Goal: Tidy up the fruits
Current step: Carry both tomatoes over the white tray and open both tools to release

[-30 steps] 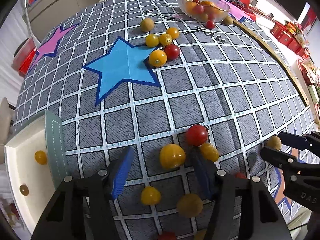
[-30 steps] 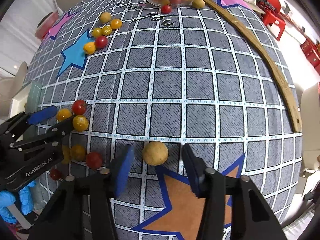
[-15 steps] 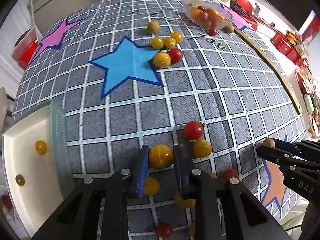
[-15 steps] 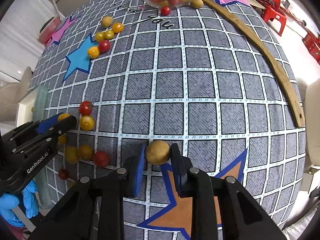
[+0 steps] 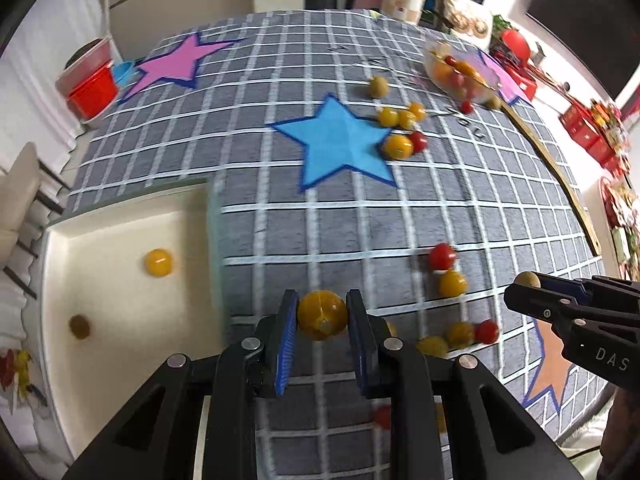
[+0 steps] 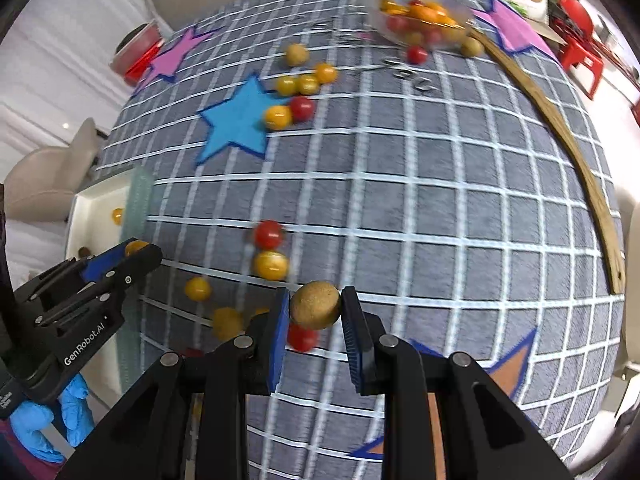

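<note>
My left gripper is shut on a yellow tomato, lifted off the checked cloth beside the cream tray. The tray holds a yellow tomato and a small brown fruit. My right gripper is shut on a round tan-brown fruit, raised above the cloth. In the left wrist view the right gripper shows at the right edge with that fruit. The left gripper appears at the left in the right wrist view. Several red and yellow tomatoes lie loose between the two grippers.
A clear bowl of fruit stands at the far side, with a red tomato and a tan fruit beside it. Another cluster of tomatoes lies by the blue star. A wooden strip runs along the right. A blue-gloved hand holds the left gripper.
Both grippers closed on their fruit, the left on the yellow tomato and the right on the tan fruit, then rose off the cloth. The left one moved toward the tray.
</note>
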A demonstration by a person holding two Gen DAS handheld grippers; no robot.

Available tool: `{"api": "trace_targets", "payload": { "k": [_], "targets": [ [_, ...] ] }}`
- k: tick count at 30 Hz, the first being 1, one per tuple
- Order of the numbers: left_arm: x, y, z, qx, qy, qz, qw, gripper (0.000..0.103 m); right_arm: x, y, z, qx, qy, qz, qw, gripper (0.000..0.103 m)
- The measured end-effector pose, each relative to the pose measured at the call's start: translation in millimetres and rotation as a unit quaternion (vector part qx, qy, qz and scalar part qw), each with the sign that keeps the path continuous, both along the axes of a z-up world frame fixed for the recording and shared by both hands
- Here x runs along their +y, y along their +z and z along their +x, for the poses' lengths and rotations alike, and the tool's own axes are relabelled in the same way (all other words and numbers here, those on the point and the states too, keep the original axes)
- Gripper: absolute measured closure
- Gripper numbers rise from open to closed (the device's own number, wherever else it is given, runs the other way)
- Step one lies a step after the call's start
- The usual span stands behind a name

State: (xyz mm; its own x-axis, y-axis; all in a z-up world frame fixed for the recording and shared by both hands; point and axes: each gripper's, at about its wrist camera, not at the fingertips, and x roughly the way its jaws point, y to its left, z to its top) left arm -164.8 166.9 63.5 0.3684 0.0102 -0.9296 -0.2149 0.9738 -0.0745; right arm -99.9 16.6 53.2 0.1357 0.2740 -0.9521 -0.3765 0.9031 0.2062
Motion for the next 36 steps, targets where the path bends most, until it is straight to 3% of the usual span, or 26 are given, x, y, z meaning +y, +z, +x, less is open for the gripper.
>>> {"api": "trace_targets", "payload": {
  "k": [9,22,36],
  "targets": [
    [64.5,-2.6,-43.1,0.006,0.073,0.013,0.9972,0.077,74.4,9.5,-16.5,-0.002,0.073,0.018,0.997,0.075],
    [148.0,-32.2,-101.4,0.034,0.174,0.028,0.9838,0.077,191.1,2.8,-44.0,0.004,0.170,0.040,0.985,0.075],
    [163.0,-36.1,-107.0,0.031,0.188,0.045,0.9806,0.077,240.2,-38.6,-54.7,0.012,0.197,-0.001,0.980,0.075]
  ]
}}
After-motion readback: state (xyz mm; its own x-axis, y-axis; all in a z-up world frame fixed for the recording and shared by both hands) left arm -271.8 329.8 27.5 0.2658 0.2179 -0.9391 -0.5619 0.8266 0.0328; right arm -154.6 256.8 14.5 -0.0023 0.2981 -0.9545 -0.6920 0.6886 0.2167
